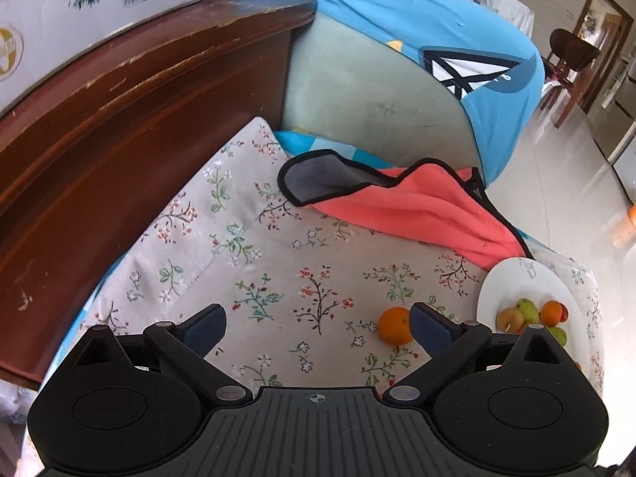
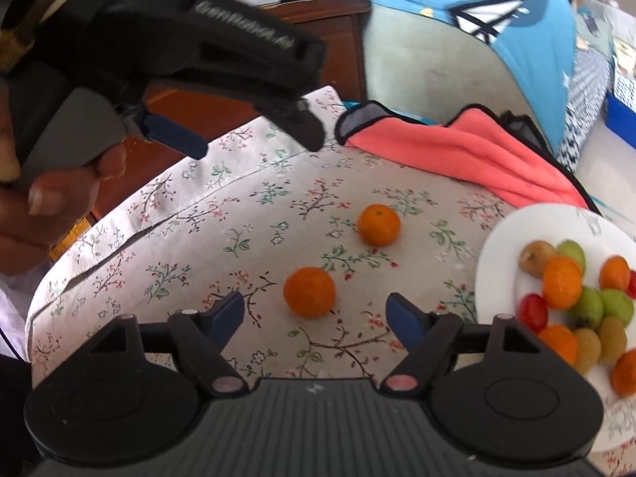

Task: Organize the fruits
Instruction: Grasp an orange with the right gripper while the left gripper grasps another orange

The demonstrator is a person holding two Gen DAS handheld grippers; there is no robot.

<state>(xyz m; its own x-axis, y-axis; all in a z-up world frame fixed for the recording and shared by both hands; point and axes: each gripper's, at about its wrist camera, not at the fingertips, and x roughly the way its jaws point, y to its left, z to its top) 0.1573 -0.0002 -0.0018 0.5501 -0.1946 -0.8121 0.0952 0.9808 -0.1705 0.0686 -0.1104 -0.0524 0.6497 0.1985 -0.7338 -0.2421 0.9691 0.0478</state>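
2 oranges lie loose on a floral tablecloth [image 2: 246, 214] as the right gripper [image 2: 314, 314] hovers with its jaws spread wide and empty around the near orange [image 2: 310, 292], which sits between the blue fingertips but touches neither. The far orange [image 2: 378, 224] rests at 1 o'clock from it, well apart. At 3 o'clock, a white plate [image 2: 497, 262] already carries a heap of oranges, green fruits, brownish fruits and 1 small red one.

The left gripper [image 1: 318, 328], seen from the right wrist as a black body raised at 10 o'clock above the cloth, is likewise spread open and holds nothing; in its own view 1 orange [image 1: 393, 326] lies just beside its right fingertip.

The risk appears to be rolling. The oranges are round, smooth-skinned and glossy, and a jaw closing off-centre could squirt the fruit across the cloth. The cloth itself looks thin and creased, with a hemmed fold at 10 o'clock, so a dragged finger could bunch it and nudge the fruit. The plate is shallow, glazed and crowded; another orange set on the heap could slide off or dislodge its neighbours. A coral fleece cloth [image 2: 457, 151] with black edging lies bunched at 1 o'clock, soft and clear of the work.
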